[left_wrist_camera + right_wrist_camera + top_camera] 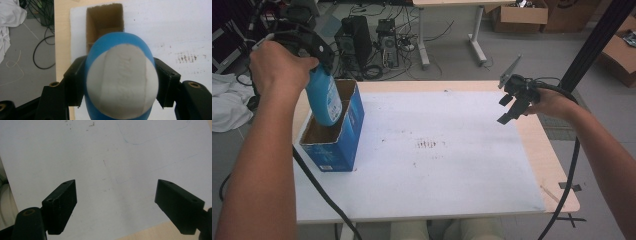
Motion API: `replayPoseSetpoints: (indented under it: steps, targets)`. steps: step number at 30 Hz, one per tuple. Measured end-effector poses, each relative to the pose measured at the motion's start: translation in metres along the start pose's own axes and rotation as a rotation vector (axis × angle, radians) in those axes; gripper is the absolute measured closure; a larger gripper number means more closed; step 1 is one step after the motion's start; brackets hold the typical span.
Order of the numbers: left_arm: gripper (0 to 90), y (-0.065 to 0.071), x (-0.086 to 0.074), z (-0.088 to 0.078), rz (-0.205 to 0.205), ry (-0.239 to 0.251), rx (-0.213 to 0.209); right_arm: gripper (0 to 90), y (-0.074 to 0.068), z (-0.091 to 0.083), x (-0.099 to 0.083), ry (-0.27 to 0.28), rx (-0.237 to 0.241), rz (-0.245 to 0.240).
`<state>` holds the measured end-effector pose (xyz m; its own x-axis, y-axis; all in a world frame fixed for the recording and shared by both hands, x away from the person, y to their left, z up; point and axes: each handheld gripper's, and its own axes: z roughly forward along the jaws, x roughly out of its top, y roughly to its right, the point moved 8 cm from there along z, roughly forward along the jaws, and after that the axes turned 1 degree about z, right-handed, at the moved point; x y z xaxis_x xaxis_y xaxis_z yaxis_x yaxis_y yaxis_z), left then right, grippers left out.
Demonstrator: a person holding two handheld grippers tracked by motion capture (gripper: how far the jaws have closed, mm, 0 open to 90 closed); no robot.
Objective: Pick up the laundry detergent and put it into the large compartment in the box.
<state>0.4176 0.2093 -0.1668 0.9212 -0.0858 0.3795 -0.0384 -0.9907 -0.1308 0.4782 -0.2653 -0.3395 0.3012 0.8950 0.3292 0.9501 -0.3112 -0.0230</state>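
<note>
Bottle (324, 98), blue with a white cap, hangs upright and partly inside an open-topped blue cardboard box (343, 142) at the left of the white surface (437, 165). Its long axis runs straight down into the box opening, the bottom end already below the rim. The left gripper (122, 82) has its fingers clamped on the bottle's sides near the cap, directly above the box. The right gripper (513, 104) hovers well apart over the surface's right edge, fingers spread wide and holding nothing. Lowering looks like the likely next move.
</note>
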Motion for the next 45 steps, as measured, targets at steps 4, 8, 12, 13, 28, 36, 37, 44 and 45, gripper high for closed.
replayPoseSetpoints:
  steps: [4,8,12,13,28,36,37,44,45]
  targets:
    - [38.2,-0.005,-0.002,0.011,0.007,0.004,0.002,17.8,0.001,0.001,-0.001,-0.006,0.0,0.012]
    - [38.2,-0.01,-0.004,0.021,0.017,-0.002,0.014,17.8,0.002,0.002,-0.001,-0.009,0.0,0.005]
    - [38.2,-0.013,-0.008,0.032,0.015,-0.006,0.007,17.8,0.002,0.003,-0.001,-0.015,0.001,0.016]
    - [38.2,-0.013,-0.009,0.035,0.014,-0.005,0.004,17.8,0.003,0.004,0.0,-0.015,0.001,0.014]
    - [38.2,-0.014,-0.024,0.09,0.031,-0.038,-0.012,17.8,0.004,0.007,0.0,-0.027,-0.001,0.013]
    - [38.2,-0.015,-0.034,0.116,0.036,-0.047,-0.017,17.8,0.005,0.009,0.0,-0.036,0.0,0.019]
    - [38.2,-0.015,-0.035,0.118,0.039,-0.048,-0.016,17.8,0.005,0.01,0.0,-0.04,0.001,0.024]
    - [38.2,-0.015,-0.043,0.136,0.045,-0.065,-0.023,17.7,0.005,0.012,0.001,-0.046,0.001,0.02]
    - [38.2,-0.015,-0.045,0.139,0.044,-0.069,-0.024,17.7,0.005,0.012,0.001,-0.047,0.0,0.019]
